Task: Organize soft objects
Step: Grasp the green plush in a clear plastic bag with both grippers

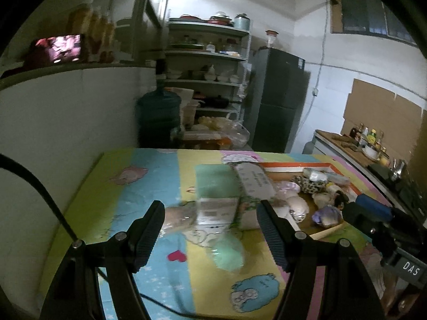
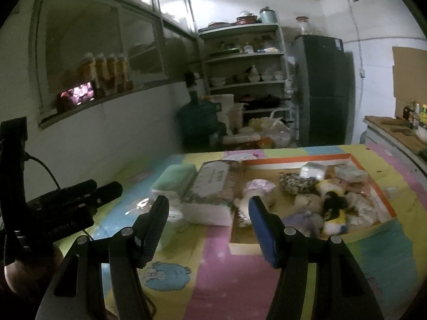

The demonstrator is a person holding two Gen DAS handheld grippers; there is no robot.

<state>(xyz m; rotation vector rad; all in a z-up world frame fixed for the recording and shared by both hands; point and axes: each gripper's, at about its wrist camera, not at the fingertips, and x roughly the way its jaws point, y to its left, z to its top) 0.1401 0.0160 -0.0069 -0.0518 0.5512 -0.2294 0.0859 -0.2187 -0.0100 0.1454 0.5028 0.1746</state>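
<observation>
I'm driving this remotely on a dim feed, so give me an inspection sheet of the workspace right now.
Surface: table with cartoon-print cloth.
Job's things: shallow orange-rimmed box holding plush toys and small packs; green tissue pack and floral tissue pack left of it, outside.
Clutter: clear-wrapped pack on the cloth, blurred.
Grippers: left gripper open, empty; right gripper open, empty.
Cables: black cable trailing at left.
Surroundings: shelf rack, fridge, water jug.

The counter cloth (image 2: 213, 253) shows pastel blocks of yellow, pink, blue and green with cartoon animals. The box (image 2: 384, 200) at right has an orange rim. A mint-green pack (image 2: 176, 177) lies upper centre, beside a leopard-print pouch (image 2: 295, 182).
</observation>
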